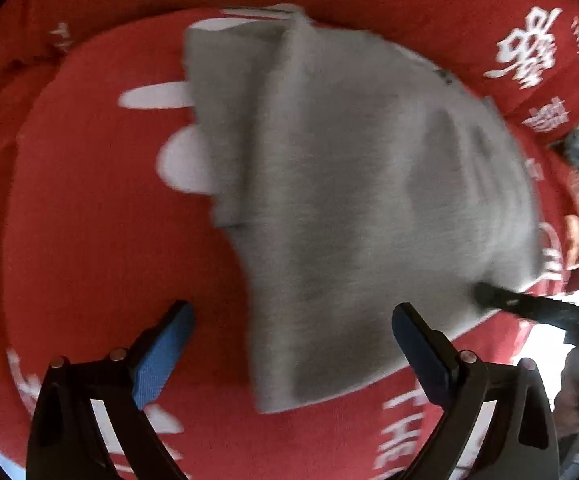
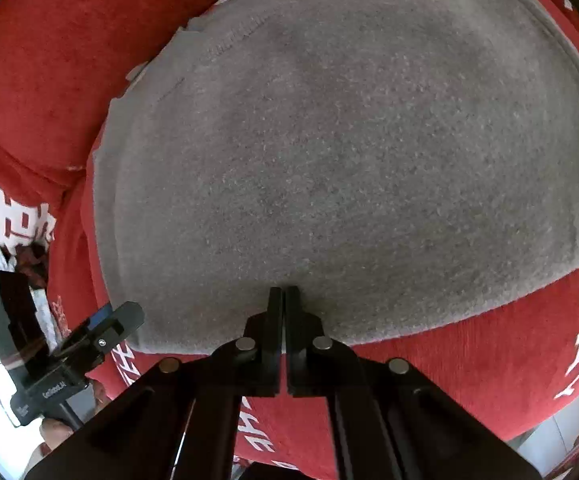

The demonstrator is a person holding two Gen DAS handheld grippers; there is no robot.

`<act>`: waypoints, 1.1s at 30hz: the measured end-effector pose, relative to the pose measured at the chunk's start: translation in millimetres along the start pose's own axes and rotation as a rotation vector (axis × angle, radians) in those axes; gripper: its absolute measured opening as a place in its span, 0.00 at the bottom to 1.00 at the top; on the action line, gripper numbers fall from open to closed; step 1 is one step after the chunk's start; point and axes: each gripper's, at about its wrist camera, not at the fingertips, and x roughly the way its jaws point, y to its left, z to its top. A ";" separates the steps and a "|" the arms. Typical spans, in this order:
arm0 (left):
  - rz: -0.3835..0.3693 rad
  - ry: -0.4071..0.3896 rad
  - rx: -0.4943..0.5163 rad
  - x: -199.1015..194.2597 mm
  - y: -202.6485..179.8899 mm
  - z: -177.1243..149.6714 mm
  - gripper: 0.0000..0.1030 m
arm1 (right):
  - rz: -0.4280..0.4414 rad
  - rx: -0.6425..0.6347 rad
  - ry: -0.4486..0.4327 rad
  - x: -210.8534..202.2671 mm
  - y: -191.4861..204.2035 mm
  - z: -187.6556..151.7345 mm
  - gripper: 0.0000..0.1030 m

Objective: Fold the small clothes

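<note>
Your left gripper [image 1: 291,320] is pointing steeply down over a grey garment [image 1: 345,184], with its two blue-padded fingers [image 1: 161,354] standing wide apart and released, nothing pressed between them. In the left wrist view the garment is lying spread on a red cloth [image 1: 101,248] printed with white lettering, its near edge falling between the two open fingers; the picture is blurred, so the garment's seams are hard to read there. At the right border of that view your right gripper [image 1: 485,294] is reaching in, its dark tip meeting the garment's lower right edge.

In the right wrist view your right gripper [image 2: 284,289] is showing its fingers [image 2: 275,320] clenched together, the tips sitting at the near hem of the grey garment [image 2: 349,152]. Whether a fold of fabric is pinched between them cannot be told. The garment is filling most of this view, lying flat on the red cloth [image 2: 469,368], with a stitched hem curving along its far side. At lower left your left gripper [image 2: 105,328] is hanging just beside the garment's corner, a hand [image 2: 55,432] beneath it.
</note>
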 end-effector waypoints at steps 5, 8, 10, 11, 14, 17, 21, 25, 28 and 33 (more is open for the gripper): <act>0.091 0.006 -0.083 -16.1 30.7 -4.9 0.97 | -0.062 0.028 -0.005 -10.5 -2.9 -0.6 0.00; 0.162 0.000 -0.120 -25.8 43.2 -8.3 0.97 | -0.106 0.037 -0.022 -19.8 -6.6 -2.1 0.00; 0.169 -0.011 -0.136 -31.2 45.6 -8.4 0.97 | -0.137 0.025 -0.032 -24.8 -5.3 -2.4 0.00; 0.165 -0.024 -0.138 -34.2 43.1 -7.6 0.97 | -0.153 0.013 -0.040 -27.0 -3.5 -2.3 0.00; 0.069 -0.087 -0.119 -46.9 27.0 -5.2 0.92 | -0.183 -0.035 -0.064 -31.0 3.4 -0.5 0.00; -0.081 -0.108 -0.048 -51.3 -4.4 0.4 0.71 | -0.167 -0.080 -0.080 -34.9 10.0 -1.5 0.00; -0.145 0.016 -0.031 -11.8 -24.0 5.3 0.05 | -0.189 -0.170 -0.091 -33.5 23.7 -2.8 0.00; -0.140 0.036 -0.081 10.5 -17.3 -1.1 0.03 | -0.208 -0.183 -0.053 -17.6 22.4 -1.8 0.00; -0.181 0.035 -0.164 8.3 0.4 0.8 0.03 | -0.189 -0.159 -0.046 -8.9 11.6 -1.2 0.00; -0.089 0.031 -0.099 -5.0 1.6 -5.1 0.03 | -0.171 -0.164 -0.043 -10.6 8.9 0.7 0.00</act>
